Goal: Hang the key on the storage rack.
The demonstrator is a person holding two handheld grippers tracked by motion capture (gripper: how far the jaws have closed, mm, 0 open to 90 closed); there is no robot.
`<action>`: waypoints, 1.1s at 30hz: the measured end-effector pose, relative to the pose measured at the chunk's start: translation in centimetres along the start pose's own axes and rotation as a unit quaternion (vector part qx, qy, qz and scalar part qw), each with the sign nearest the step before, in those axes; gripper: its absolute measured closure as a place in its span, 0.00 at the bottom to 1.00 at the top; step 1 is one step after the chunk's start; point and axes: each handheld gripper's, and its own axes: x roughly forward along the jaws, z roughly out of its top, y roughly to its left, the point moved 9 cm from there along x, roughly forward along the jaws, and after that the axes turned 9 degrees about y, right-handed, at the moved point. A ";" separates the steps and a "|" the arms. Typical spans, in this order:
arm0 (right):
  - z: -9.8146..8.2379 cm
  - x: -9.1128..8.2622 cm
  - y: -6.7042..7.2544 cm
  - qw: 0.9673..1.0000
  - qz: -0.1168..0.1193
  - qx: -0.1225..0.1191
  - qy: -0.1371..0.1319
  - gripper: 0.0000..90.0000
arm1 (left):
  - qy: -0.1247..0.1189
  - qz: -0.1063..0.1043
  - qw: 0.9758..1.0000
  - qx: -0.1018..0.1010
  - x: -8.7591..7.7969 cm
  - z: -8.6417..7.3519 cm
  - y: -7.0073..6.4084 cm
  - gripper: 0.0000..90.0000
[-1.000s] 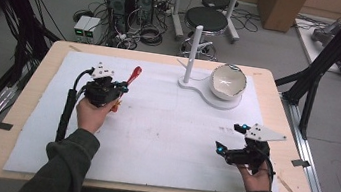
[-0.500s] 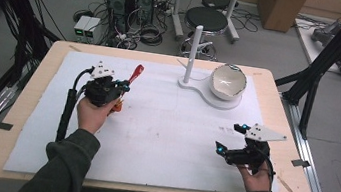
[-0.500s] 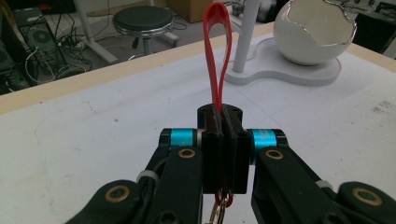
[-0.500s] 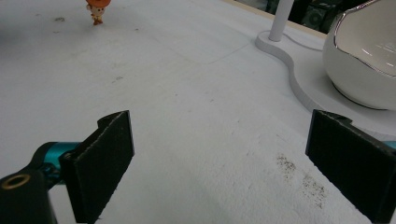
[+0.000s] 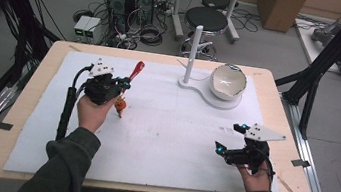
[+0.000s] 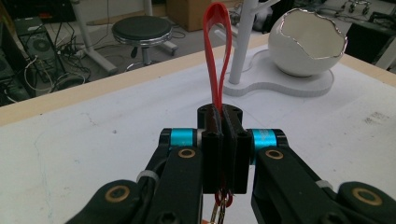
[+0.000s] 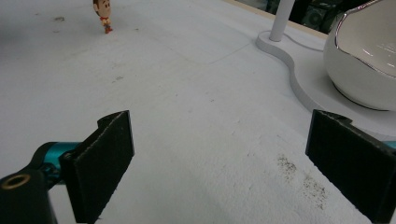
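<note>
Left gripper (image 5: pixel 122 83), far left over the counter (image 5: pixel 25 106): fingers clenched on a red strap loop (image 6: pixel 217 56), a small figure charm (image 5: pixel 120 104) dangling beneath. Right gripper (image 5: pixel 231 137), near right: fingers spread wide, holding nothing. White egg-shaped bowl (image 5: pixel 227 82) sits on its stand (image 5: pixel 195 85), far right.

Stand with post (image 5: pixel 193 54) and egg-shaped bowl (image 5: pixel 228 82) at far right of mat (image 5: pixel 162 140), left gripper (image 5: pixel 121 83) far left pinching strap (image 5: pixel 136 70) with figure (image 5: pixel 120 105) dangling beneath, right gripper (image 5: pixel 229 138) near right.
</note>
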 end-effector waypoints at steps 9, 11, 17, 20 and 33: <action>0.1 0.0 0.0 1.000 -0.001 -0.002 -0.002 0.07 | -0.010 -0.007 1.000 0.010 -0.1 1.2 -0.9 0.96; 0.1 0.0 0.0 1.000 -0.001 -0.001 -0.003 0.07 | -0.012 -0.008 1.000 0.010 0.0 1.4 -1.0 0.96; 0.0 -0.1 0.0 1.000 0.000 0.003 -0.001 0.07 | -0.016 -0.012 1.000 0.009 0.2 1.7 -1.3 0.96; 0.1 0.0 0.0 1.000 0.000 0.001 -0.002 0.07 | -0.014 -0.013 1.000 0.009 0.4 1.9 -1.5 0.96; 0.0 -0.1 0.0 1.000 0.001 0.002 -0.002 0.07 | -0.011 -0.020 1.000 0.020 0.9 3.0 -2.4 0.96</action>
